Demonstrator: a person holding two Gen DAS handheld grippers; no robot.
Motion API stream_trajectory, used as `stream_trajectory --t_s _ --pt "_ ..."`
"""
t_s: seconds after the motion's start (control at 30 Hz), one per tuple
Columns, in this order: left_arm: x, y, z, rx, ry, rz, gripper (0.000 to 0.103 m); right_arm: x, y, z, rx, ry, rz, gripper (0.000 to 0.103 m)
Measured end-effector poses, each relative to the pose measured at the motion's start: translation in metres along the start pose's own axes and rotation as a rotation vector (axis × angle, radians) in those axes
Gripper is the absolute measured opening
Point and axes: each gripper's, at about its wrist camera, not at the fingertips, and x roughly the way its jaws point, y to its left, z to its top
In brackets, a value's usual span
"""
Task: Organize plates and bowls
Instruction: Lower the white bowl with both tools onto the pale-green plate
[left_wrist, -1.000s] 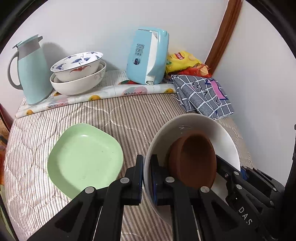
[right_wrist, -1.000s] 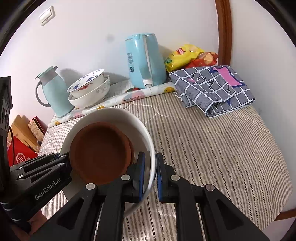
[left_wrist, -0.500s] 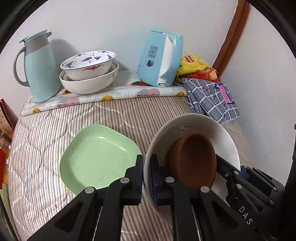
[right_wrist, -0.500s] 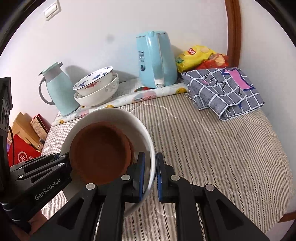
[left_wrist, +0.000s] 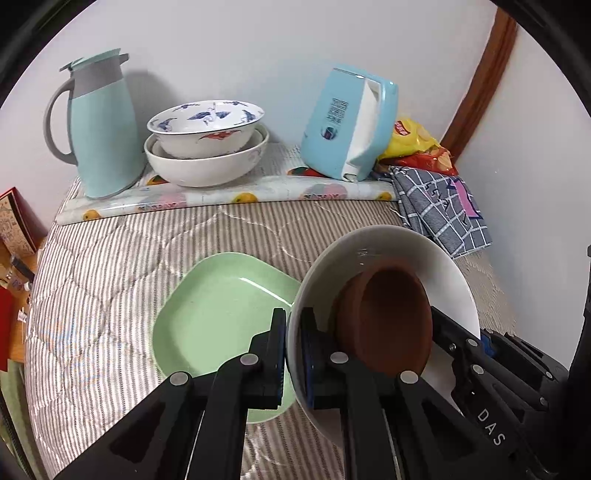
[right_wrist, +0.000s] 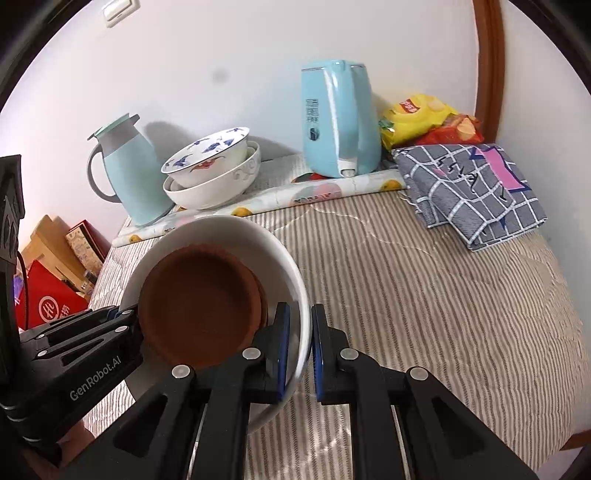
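Your open room is the striped bed cover (right_wrist: 424, 314) along its right side. The green plate (left_wrist: 221, 317) blocks the left-middle, while the thermos (left_wrist: 103, 129), stacked bowls (left_wrist: 207, 147), kettle (left_wrist: 347, 122) and folded checked cloth (right_wrist: 472, 188) crowd the far edge.

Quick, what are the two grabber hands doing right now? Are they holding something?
Left gripper: shut on the rim of the white bowl, which has a brown dish inside.
Right gripper: shut on the opposite rim of the same bowl.

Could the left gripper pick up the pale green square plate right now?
Probably not: the left gripper is shut on the rim of the white bowl, though the green plate lies unobstructed beside it.
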Motion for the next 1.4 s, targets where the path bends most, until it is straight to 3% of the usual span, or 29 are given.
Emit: stream_trajectory --t_s 0.63,1.4 --pt "0.008 0.054 0.004 -0.048 0.016 0.049 0.008 0.034 0.046 0.003 -0.038 0.041 0.054 0.011" --pt "0.055 0.088 -0.002 -0.086 0.099 0.064 0.008 0.090 0.058 -0.005 -0.039 0.138 0.063 0.011"
